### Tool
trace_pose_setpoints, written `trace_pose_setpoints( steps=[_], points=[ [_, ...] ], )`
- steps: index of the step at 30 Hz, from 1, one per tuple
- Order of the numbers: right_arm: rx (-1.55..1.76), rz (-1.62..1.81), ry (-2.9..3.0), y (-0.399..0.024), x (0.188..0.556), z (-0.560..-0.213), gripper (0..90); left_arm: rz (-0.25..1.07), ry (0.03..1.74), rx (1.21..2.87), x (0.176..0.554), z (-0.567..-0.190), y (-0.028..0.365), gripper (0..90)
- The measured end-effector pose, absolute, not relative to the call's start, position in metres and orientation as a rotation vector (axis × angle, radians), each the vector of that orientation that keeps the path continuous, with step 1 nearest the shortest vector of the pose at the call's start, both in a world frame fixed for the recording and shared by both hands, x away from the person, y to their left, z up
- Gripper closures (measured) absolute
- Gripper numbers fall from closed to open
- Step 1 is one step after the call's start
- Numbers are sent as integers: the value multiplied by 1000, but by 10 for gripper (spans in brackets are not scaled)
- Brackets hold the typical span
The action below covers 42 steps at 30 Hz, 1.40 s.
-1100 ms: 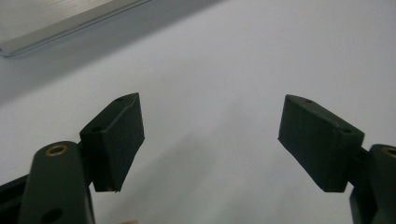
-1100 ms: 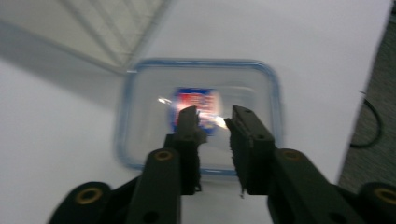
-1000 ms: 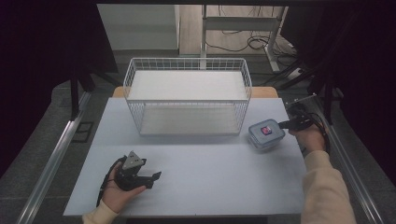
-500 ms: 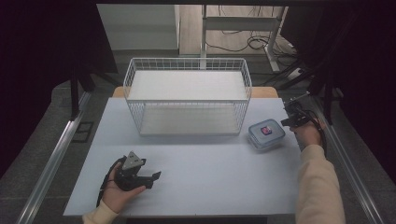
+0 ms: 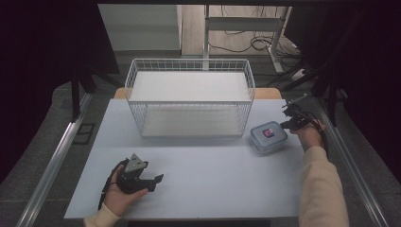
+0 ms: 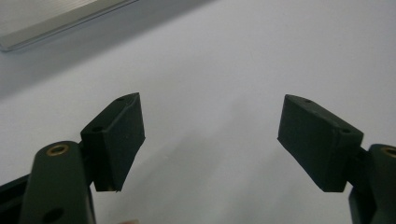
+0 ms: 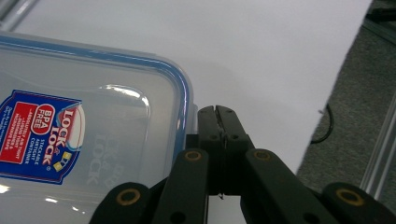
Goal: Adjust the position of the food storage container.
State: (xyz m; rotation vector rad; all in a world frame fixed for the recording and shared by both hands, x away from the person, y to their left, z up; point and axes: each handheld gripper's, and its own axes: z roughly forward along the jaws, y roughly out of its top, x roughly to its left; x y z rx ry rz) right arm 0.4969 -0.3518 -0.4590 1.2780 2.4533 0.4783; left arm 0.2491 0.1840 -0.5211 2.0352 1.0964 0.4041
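Now the right gripper [image 5: 286, 124] is sitting lower and closer to the container's [image 5: 268, 137] rim than a second ago, when it was hovering a little farther back toward the desk's [image 5: 213, 184] right edge; the container itself is lying where it was. Its jaws are pressed fully together with nothing between them, their tips just beside the lid's side, and whether they are touching it I cannot tell. The left gripper [image 5: 151, 179] is resting in the same spot near the desk's front left corner, its jaws standing well apart with nothing between them, over bare desk. The container is sitting near the right edge of the desk, just in front of the right front corner of the wire basket [image 5: 189, 85]. It is a clear, rounded-rectangle box with a blue seal under its lid and a red and blue label [image 7: 39, 135] on top.
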Motion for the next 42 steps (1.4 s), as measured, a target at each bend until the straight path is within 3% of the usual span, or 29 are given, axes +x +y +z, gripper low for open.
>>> trace_pose_setpoints(
  steps=[30,42],
  points=[
    [1113,625,2616,-251,407,-462,893,408,1082,2028,247,-518,182,222],
    [1126,620,2631,-237,403,-465,893,409,1081,2036,247,-518,183,223]
  ],
)
